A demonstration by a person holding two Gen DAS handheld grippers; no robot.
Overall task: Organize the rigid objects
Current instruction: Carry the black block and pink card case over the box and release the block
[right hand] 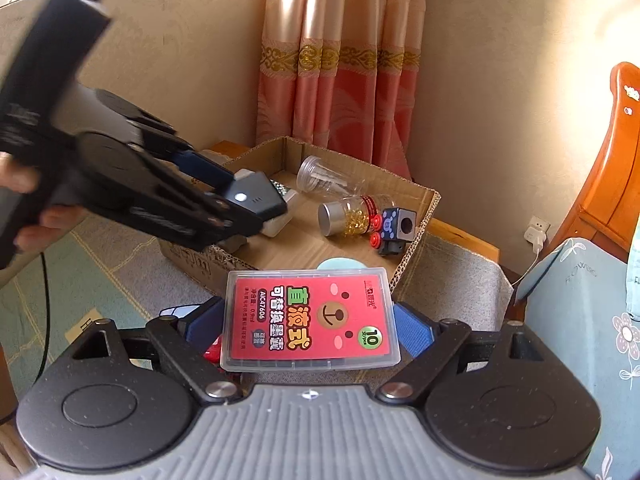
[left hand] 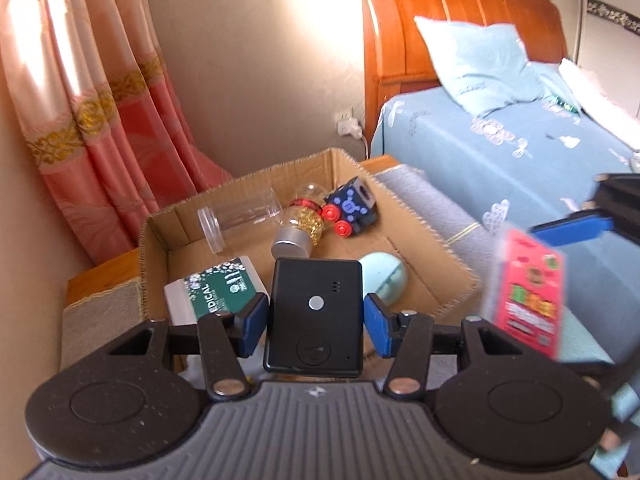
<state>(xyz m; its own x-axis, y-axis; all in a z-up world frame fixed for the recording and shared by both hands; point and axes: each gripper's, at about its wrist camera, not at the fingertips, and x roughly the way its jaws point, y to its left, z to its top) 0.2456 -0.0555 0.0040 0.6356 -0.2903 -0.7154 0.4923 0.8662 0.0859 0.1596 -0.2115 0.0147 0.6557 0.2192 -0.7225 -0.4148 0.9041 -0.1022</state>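
Both hands are carrying things to the box [left hand: 320, 168], so the step in hand looks like the drop-off. The left hand-held gripper [left hand: 316, 320] is clamped on a black device [left hand: 316, 312], pads on its two sides, and holds it over the near edge of the box. The right hand-held gripper [right hand: 308, 328] grips a red case [right hand: 308, 316] across its width, jaws spread wide around it, and hangs just short of the box's near wall.

Already lying in the box are a clear jar [left hand: 240, 216], a bottle [left hand: 300, 228] of gold capsules with a silver cap, a blue cube [left hand: 348, 208] with red knobs, a green packet [left hand: 220, 288] and a pale round thing [left hand: 384, 276], partly hidden.

The next move, as I judge it, is to lower the device into the bare cardboard near the middle and let go, then bring the case in beside it. The free patch is small, so each needs a clear spot away from the bottle and the round thing.

The box sits on a counter [left hand: 100, 312] draped with a grey cloth. Far left hangs a pink curtain [left hand: 100, 100]; to the right stands a bed [left hand: 520, 160] with a blue sheet, a pillow [left hand: 476, 64] and a wooden headboard [left hand: 460, 8]. A charger [left hand: 350, 126] is plugged into the beige wall between them.
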